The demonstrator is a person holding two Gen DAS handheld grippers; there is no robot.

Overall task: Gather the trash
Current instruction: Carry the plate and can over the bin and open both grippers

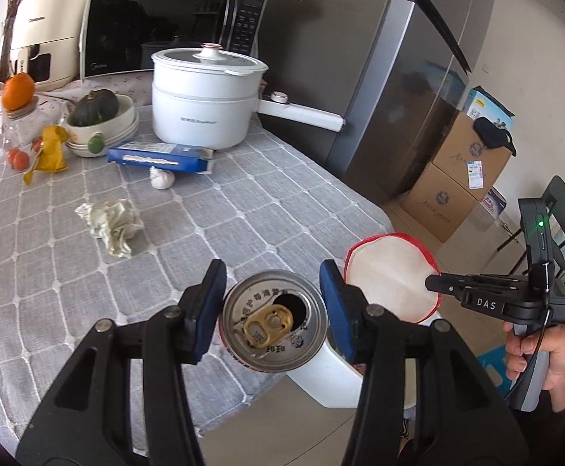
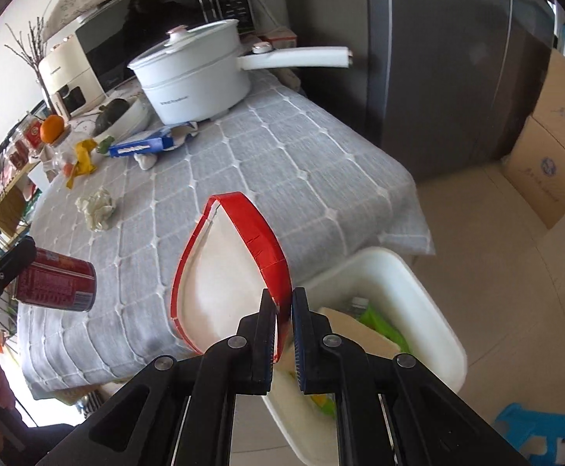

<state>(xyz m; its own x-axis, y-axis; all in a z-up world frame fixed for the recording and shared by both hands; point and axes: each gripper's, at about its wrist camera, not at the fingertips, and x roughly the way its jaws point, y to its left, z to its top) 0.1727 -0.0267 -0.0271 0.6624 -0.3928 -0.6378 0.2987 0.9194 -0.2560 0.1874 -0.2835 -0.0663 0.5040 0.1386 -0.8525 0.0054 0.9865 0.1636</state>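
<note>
Left wrist view: my left gripper [image 1: 272, 306] clamps an opened red drink can [image 1: 274, 320], low and centre, over the edge of the grey-clothed table [image 1: 212, 225]. Crumpled paper [image 1: 111, 225] lies left of centre.

Right wrist view: my right gripper [image 2: 283, 330] pinches the rim of a red-rimmed paper bowl [image 2: 228, 272], centre frame, beside the white bin [image 2: 410, 291] at lower right.
</note>
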